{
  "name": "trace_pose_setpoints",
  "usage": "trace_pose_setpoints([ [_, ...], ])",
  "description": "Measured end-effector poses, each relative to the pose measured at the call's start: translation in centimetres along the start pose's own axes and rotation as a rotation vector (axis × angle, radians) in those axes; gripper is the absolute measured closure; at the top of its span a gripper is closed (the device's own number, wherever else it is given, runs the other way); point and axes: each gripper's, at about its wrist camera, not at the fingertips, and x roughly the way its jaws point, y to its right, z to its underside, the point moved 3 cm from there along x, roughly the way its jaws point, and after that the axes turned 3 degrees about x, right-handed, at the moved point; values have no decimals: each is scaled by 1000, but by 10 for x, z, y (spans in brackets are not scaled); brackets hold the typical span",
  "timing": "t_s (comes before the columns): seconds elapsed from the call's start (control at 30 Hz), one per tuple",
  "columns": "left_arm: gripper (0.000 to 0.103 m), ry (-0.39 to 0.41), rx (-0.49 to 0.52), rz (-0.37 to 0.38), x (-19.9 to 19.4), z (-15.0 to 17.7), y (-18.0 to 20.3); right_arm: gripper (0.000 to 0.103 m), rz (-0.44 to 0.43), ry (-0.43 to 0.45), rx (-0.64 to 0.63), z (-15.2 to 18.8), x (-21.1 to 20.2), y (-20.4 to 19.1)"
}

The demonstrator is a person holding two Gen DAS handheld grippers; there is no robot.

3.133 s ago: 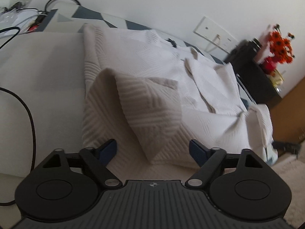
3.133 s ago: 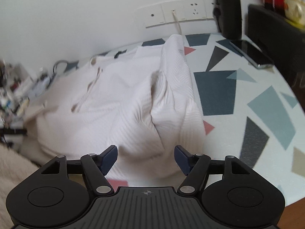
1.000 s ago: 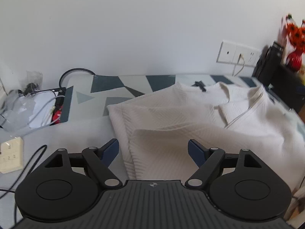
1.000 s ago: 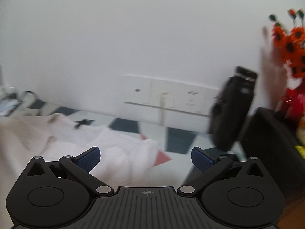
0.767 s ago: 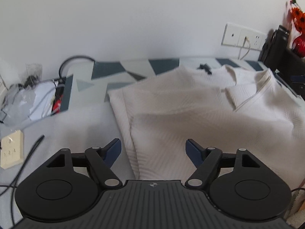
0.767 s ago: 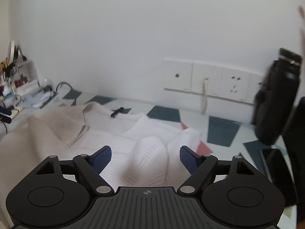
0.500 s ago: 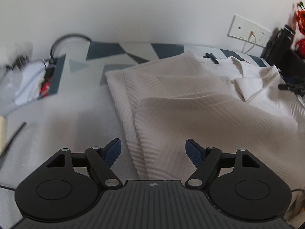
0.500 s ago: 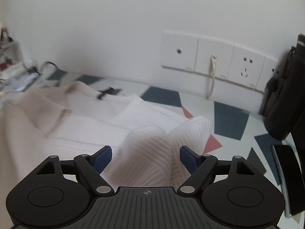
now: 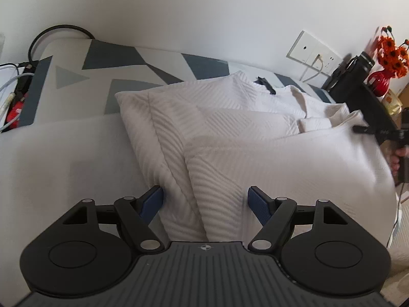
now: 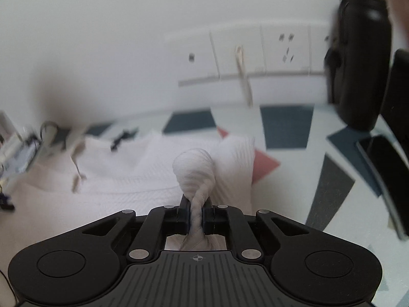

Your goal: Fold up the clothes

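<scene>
Table [image 9: 76, 138] with geometric-patterned cloth, white ribbed garment [image 9: 230, 133] lying on it, phone [image 10: 383, 163], cables [image 9: 12, 87]

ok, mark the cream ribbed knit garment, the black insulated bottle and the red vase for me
cream ribbed knit garment [image 9: 294, 168], left wrist view, broad top fold
black insulated bottle [image 10: 363, 58], right wrist view, mid body
red vase [image 9: 381, 80], left wrist view, rounded belly

The garment [image 9: 268, 158] is soft cream cloth with a ribbed chevron weave, matt throughout. Both grippers' bodies look like matt black plastic, the left fingers [image 9: 153, 200] faced with ridged blue pads. The table [image 10: 288, 122] is smooth, the bottle [image 10: 360, 58] matt black.
</scene>
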Motion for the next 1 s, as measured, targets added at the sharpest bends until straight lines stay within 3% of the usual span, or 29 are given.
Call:
trace_pose_setpoints([
  [0.07, 29, -2, -8, 10, 1, -4, -2, 91, -6, -16, -1, 2, 10, -3],
  [0.13, 39, 4, -1, -2, -2, -9, 0, 86, 2, -25, -4, 2, 19, -5],
  [0.27, 41, 30, 11, 8, -13, -15, 7, 83, 4, -27, 4, 5, 20, -1],
  [0.3, 42, 6, -2, 23, -12, -15, 8, 89, 8, -24, 4, 6, 19, 0],
  [0.37, 56, -71, -23, 53, -9, -9, 10, 92, 11, -18, 11, 7, 16, 4],
  [0.5, 59, -149, -154, 150, -15, 13, 13, 93, -8, -11, 49, 11, 8, 13],
  [0.63, 59, -75, -307, 225, -19, 20, 7, 93, -28, -13, 63, 14, 7, 15],
  [0.67, 57, -50, -344, 230, -16, 20, 4, 92, -38, -13, 71, 13, 8, 16],
  [0.73, 53, -20, -388, 211, -3, 15, -1, 81, -51, -22, 83, 12, 12, 17],
  [0.83, 55, -15, -431, 199, 17, 6, -4, 77, -49, -36, 58, 10, 18, 11],
  [0.9, 91, 1, -418, 181, 15, 2, 2, 83, -24, -54, 10, 9, 20, 4],
  [0.93, 95, 12, -401, 169, 11, 0, 6, 93, -7, -60, -17, 9, 19, 0],
  [1.0, 96, 39, -368, 148, 0, -4, 15, 94, -9, -48, -34, 7, 10, -2],
])
